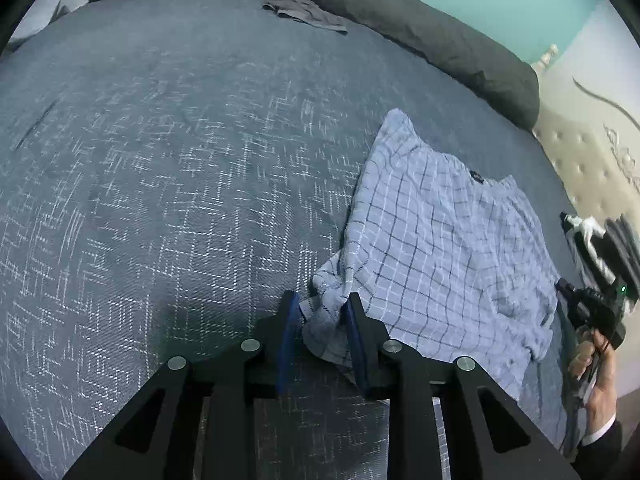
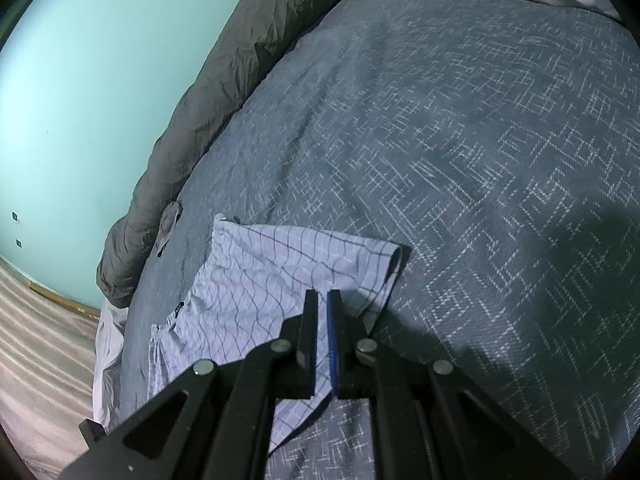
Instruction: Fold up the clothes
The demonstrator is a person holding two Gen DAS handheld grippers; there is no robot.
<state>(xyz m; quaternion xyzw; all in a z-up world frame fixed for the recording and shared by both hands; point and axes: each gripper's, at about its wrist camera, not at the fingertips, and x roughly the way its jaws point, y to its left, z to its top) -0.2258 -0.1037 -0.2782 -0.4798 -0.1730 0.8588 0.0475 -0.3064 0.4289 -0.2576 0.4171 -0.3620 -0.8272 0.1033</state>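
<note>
Checked shorts (image 1: 440, 248) lie flat on bed (image 1: 160, 160) near its edge; left gripper (image 1: 322, 320) fingers clamped on a bunched corner; right gripper (image 2: 322, 316) fingers pinched together on the shorts' hem.

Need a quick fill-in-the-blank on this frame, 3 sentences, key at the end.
1. The left gripper is shut on a bunched corner of the ____ shorts.
2. The shorts lie on the blue patterned ____.
3. The wall behind the rolled grey duvet is painted ____.

Missing words: checked; bedspread; turquoise
</note>
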